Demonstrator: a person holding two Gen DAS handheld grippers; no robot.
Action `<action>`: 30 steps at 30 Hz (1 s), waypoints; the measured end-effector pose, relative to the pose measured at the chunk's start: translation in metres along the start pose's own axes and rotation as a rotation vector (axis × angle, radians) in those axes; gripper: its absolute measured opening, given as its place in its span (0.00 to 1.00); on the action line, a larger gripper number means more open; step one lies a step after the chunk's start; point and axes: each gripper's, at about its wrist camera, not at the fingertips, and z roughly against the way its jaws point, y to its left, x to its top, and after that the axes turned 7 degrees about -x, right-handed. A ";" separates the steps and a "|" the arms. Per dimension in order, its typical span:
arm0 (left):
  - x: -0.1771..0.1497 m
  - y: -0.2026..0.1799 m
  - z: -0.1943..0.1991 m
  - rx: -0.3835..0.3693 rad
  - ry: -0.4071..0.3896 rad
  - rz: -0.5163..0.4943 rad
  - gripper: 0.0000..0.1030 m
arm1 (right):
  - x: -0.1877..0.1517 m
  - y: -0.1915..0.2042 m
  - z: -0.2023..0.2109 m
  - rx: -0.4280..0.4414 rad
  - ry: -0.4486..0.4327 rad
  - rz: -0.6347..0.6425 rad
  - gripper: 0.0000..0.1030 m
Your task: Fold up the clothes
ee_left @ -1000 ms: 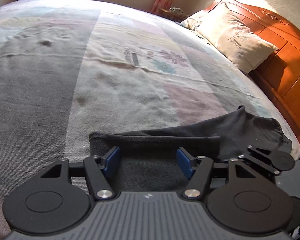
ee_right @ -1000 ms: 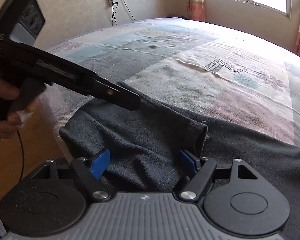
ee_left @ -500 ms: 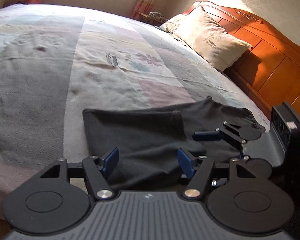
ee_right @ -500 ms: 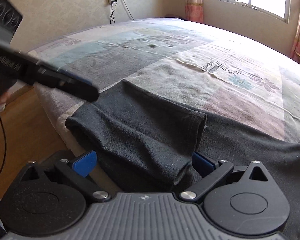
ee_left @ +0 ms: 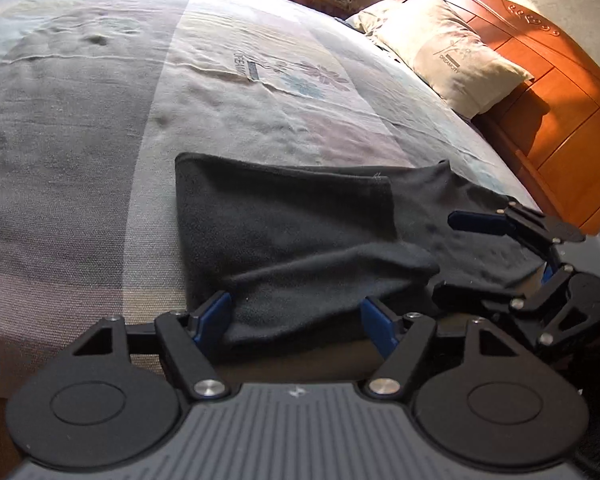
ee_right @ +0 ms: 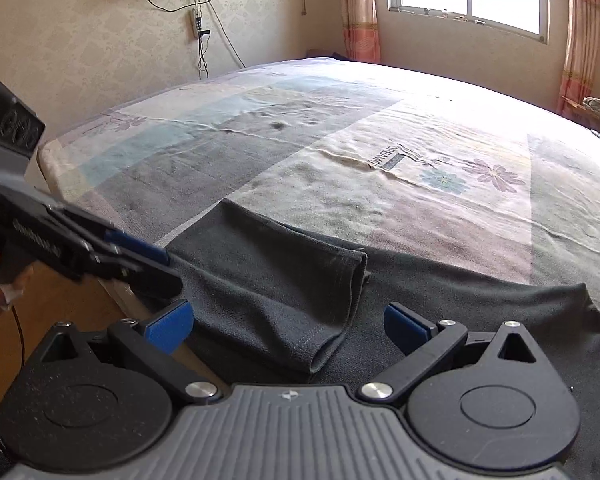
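Your dark garment (ee_left: 300,232) lies partly folded on the bed (ee_left: 80,128) at its near edge, one sleeve doubled back over the body. Your left gripper (ee_left: 296,316) has just been spreading its jaws; they stand apart with a fold of the cloth between them, the pads not pressing it. Your right gripper (ee_right: 288,326) has also just widened and now gapes over the sleeve's hem, gripping nothing. A pillow (ee_left: 452,52) leans on the wooden headboard (ee_left: 556,112).

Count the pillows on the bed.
1: a beige printed fabric pillow leans at the orange wooden headboard, far right. A second pale pillow may lie partly hidden behind it.
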 end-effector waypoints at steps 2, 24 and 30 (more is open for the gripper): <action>0.001 -0.003 0.008 0.002 0.013 -0.004 0.71 | -0.002 -0.002 0.003 -0.012 0.003 0.006 1.00; 0.111 0.061 -0.058 -0.164 0.157 0.118 0.74 | 0.037 0.110 -0.053 0.522 0.017 0.390 0.98; 0.112 0.058 -0.060 -0.152 0.178 0.092 0.74 | 0.033 0.143 -0.083 0.515 0.123 0.480 0.98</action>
